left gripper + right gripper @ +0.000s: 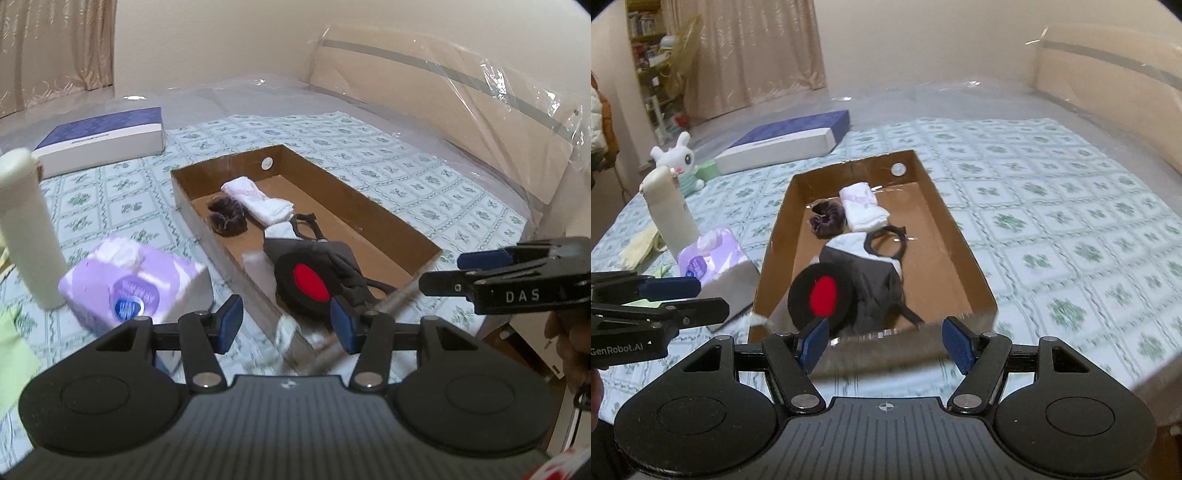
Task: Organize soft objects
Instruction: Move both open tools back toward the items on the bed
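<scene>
Readable on the right gripper [441, 271], along its black side in the left wrist view: "DAS". Readable on the left gripper [709, 297], along its black body in the right wrist view: "GenRobot.AI". Blurred past reading: print on the purple tissue pack [129, 284].

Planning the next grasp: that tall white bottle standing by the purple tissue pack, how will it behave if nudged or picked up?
The white bottle is tall and narrow and stands upright on soft bedding, so a nudge would probably tip it. Its rounded body looks smooth, so it may roll once down and could slip in the tongs. The tissue pack sits close beside it.
</scene>
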